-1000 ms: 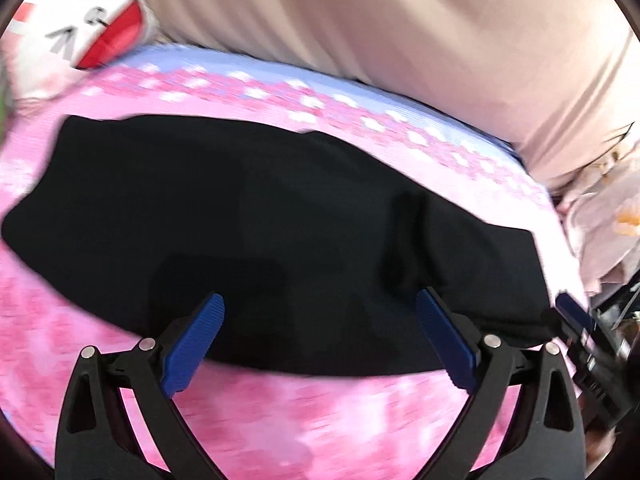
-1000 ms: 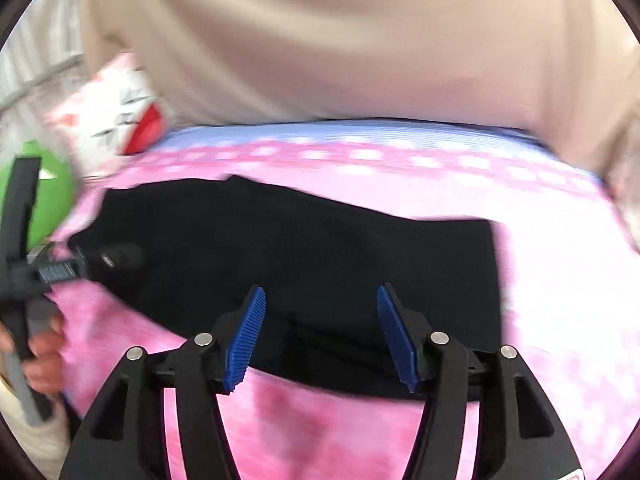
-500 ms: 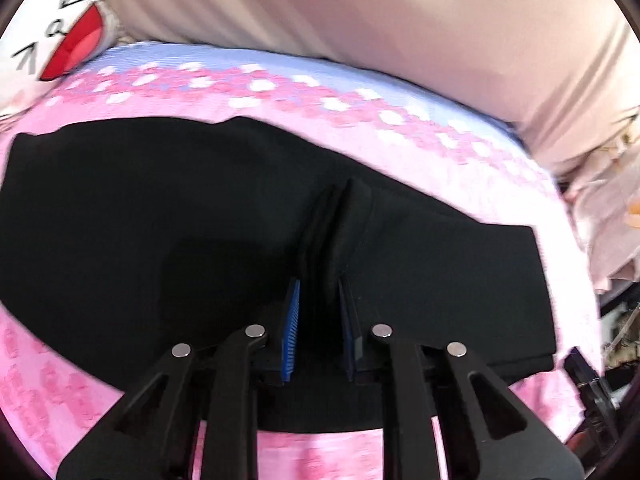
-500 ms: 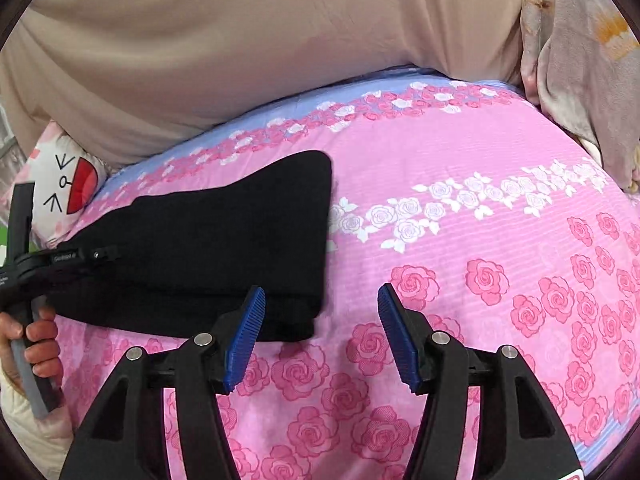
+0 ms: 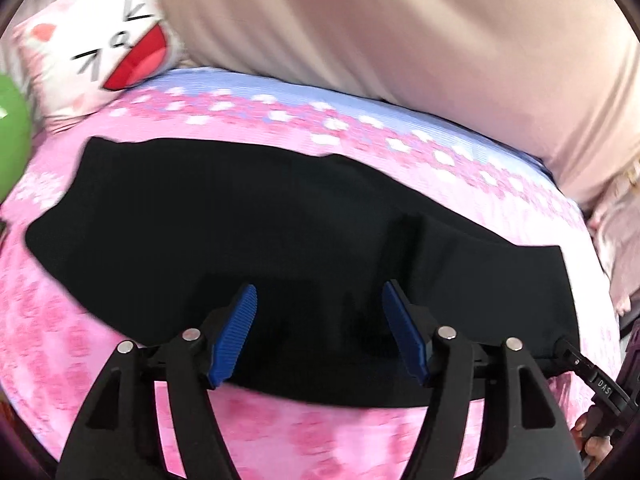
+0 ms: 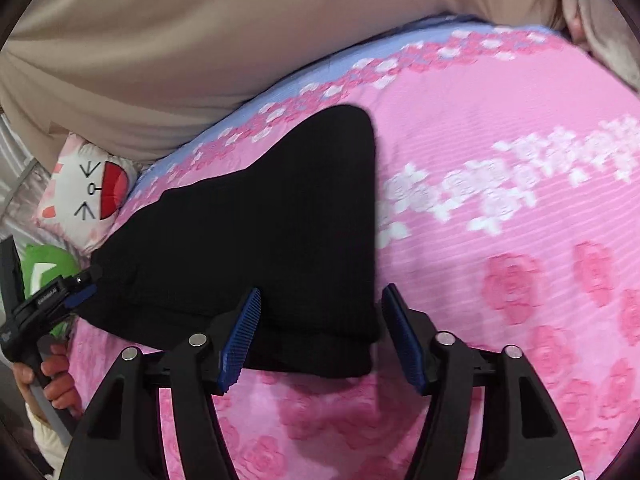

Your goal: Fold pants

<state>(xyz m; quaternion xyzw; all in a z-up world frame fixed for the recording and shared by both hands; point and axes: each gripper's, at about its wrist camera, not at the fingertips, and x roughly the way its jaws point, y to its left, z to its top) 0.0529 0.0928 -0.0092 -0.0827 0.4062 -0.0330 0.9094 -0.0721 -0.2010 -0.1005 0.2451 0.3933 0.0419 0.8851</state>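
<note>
Black pants (image 5: 280,232) lie folded lengthwise across a pink flowered bed. My left gripper (image 5: 318,312) is open just above the pants' near edge, holding nothing. A low ridge in the cloth (image 5: 412,240) runs just beyond its right finger. In the right wrist view the pants (image 6: 260,232) end at a square corner. My right gripper (image 6: 320,320) is open over that near right corner, its blue pads on either side of the cloth edge, gripping nothing. The left gripper also shows in the right wrist view at the far left (image 6: 60,296), the right gripper in the left wrist view at the far right (image 5: 592,376).
A white cat-face pillow (image 5: 100,48) and a green cushion (image 5: 12,128) lie at the bed's left end. A beige curtain (image 5: 400,28) hangs behind the bed. The pink sheet (image 6: 520,240) spreads to the right of the pants.
My left gripper was shut on a pinch of the pants half a second ago; now it has opened and let the cloth drop. My right gripper swung left, over the pants' corner.
</note>
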